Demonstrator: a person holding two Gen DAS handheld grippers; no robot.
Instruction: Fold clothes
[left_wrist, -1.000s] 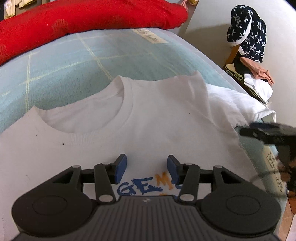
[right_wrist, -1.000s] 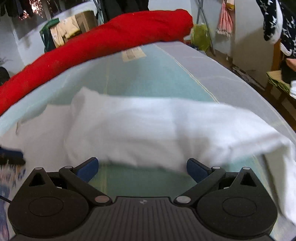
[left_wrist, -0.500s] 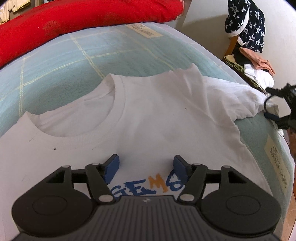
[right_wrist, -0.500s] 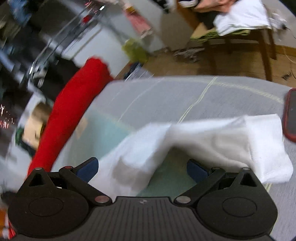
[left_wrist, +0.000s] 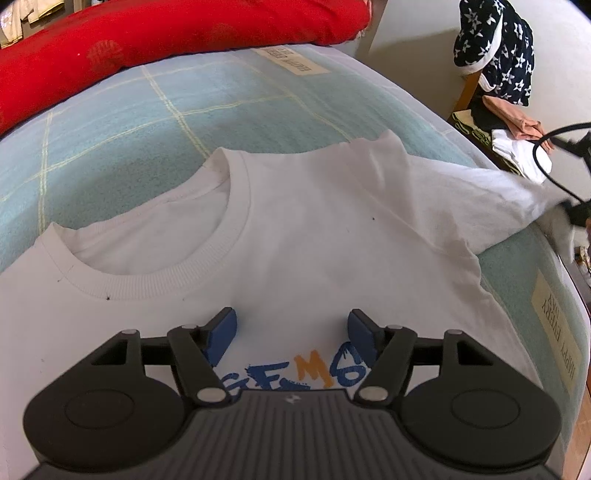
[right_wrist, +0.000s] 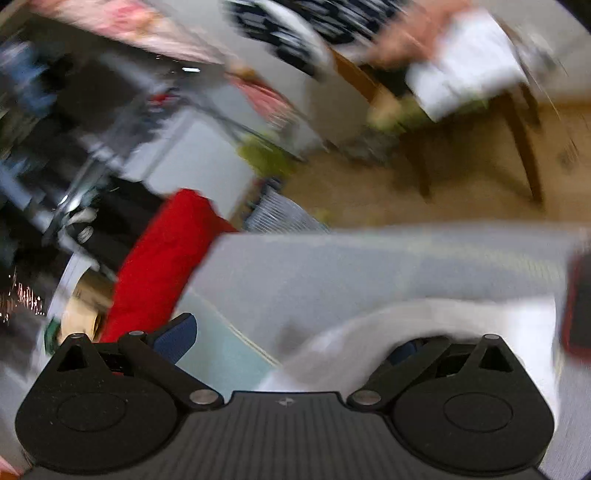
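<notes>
White T-shirt (left_wrist: 295, 236) lies face-up and flat on a teal checked blanket (left_wrist: 147, 122) over the bed, collar toward the red bolster (left_wrist: 147, 40) along the far edge, one sleeve (left_wrist: 480, 199) drawn out toward the right edge. Left gripper (left_wrist: 291, 332) hangs just above the chest print, fingers (left_wrist: 221, 332) set moderately wide, nothing between them. Right gripper (right_wrist: 295, 341) at the right edge, picture badly blurred: fingers look wide, sleeve cloth (right_wrist: 369, 343) draped over the right finger, a grip cannot be told; a red-edged phone (right_wrist: 578, 302) lies beside it.
</notes>
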